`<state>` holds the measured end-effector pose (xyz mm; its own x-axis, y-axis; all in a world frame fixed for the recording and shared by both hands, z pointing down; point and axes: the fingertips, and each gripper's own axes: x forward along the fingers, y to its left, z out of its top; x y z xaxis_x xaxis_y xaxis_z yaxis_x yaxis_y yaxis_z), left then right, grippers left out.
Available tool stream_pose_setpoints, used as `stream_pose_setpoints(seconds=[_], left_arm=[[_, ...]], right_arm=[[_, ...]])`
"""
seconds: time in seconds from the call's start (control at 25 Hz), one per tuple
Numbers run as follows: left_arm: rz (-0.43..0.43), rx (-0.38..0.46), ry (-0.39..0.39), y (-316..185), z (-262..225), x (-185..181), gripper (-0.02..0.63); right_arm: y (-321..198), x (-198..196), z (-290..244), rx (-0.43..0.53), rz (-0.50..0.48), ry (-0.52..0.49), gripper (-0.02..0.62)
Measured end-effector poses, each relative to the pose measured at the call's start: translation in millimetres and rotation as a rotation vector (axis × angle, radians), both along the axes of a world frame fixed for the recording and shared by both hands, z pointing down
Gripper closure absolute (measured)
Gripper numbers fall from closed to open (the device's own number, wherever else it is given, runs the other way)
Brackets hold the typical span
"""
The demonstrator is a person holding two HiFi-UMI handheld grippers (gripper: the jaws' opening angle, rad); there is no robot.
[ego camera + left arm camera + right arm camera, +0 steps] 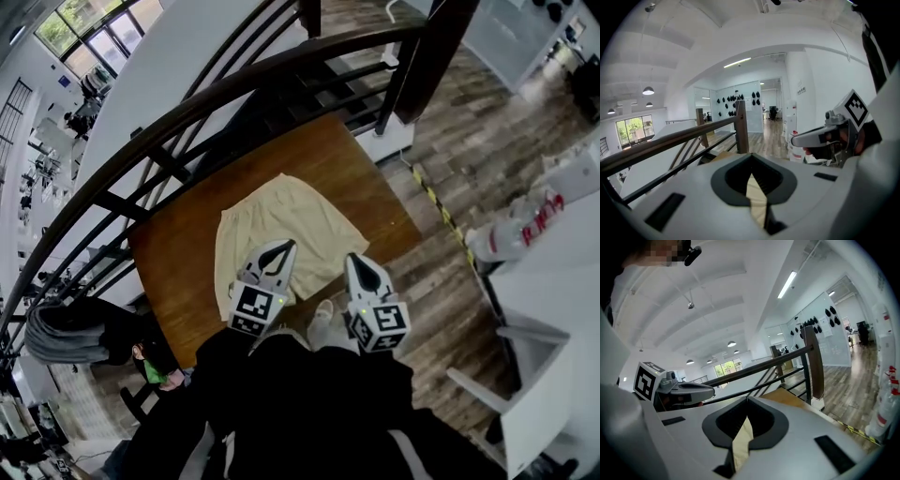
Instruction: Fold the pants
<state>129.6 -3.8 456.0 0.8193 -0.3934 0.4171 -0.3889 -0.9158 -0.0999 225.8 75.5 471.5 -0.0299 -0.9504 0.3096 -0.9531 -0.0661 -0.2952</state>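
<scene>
Cream-yellow pants point(281, 211) lie spread flat on a brown wooden table point(178, 262), waistband at the far end. My left gripper point(283, 246) hovers over their near hem, jaws shut, and no cloth visibly rises with it. At the pants' near right corner, my right gripper point(354, 259) is shut too. In the left gripper view the closed jaws point(751, 173) show a cream strip of the pants point(757, 201) below them. The right gripper view has the same: shut jaws point(746, 417) and a strip of pants point(740, 446). I cannot tell whether either touches the cloth.
A dark curved stair railing point(234, 94) runs just behind the table. A white counter with bottles point(525, 230) stands at the right. A grey garment point(66, 333) hangs at the left. The person's shoe point(322, 323) is at the table's near edge.
</scene>
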Motion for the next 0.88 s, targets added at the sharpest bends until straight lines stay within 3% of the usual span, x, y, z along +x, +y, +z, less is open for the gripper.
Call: stream_pose_setpoints(seconds=[0.4, 0.88], left_arm=[[0.116, 0.018, -0.187, -48.7, 37.5, 30.0, 0.604], [0.278, 0.011, -0.334, -98.7, 103.1, 52.2, 0.604]], right_arm=[[-21.0, 28.4, 40.6, -0.131, 0.071, -0.024, 0.591], [-46.8, 30.6, 98.7, -0.293, 0.121, -0.023, 0.591]])
